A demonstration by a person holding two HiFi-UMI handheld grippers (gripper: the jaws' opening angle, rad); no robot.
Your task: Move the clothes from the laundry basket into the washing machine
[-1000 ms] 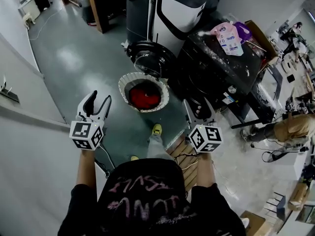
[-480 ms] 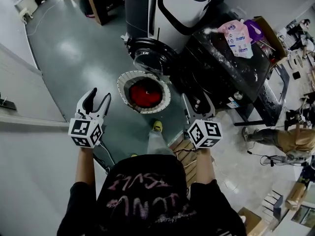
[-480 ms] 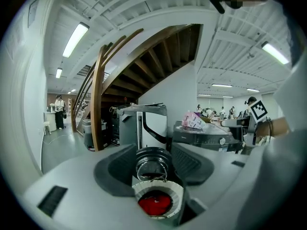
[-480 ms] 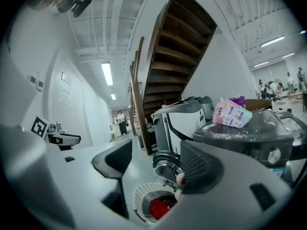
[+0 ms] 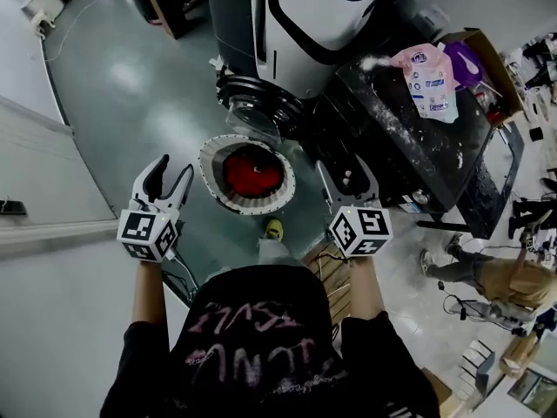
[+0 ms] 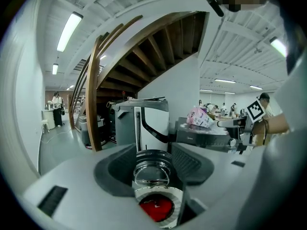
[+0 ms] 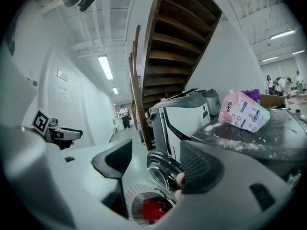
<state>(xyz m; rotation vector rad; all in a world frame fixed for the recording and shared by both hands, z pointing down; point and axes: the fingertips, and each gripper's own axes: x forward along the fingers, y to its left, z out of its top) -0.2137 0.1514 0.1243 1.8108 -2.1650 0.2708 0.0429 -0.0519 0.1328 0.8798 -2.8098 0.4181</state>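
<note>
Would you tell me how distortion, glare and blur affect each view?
Head view: fisheye bends the wall, and a glare patch sits on the floor. Left gripper view: black vignette, ceiling light blown out. Right gripper view: same vignette, near jaws soft.

The mouth of the laundry basket (image 5: pixel 207 169) lies uncovered from above, and it can be reached through the gap between the left gripper (image 5: pixel 172 168) and the right gripper (image 5: pixel 341 165). Bare floor (image 5: pixel 130 103) is found to the basket's left, bounded further out by a white wall (image 5: pixel 43 172). Just behind the basket's far rim, the way is blocked by the washing machine (image 5: pixel 313 16) and its swung-open round door (image 5: pixel 252 104). The right side is closed off by the dark counter (image 5: pixel 418 142). A shoe (image 5: pixel 273 228) is planted near the basket's near rim.
</note>
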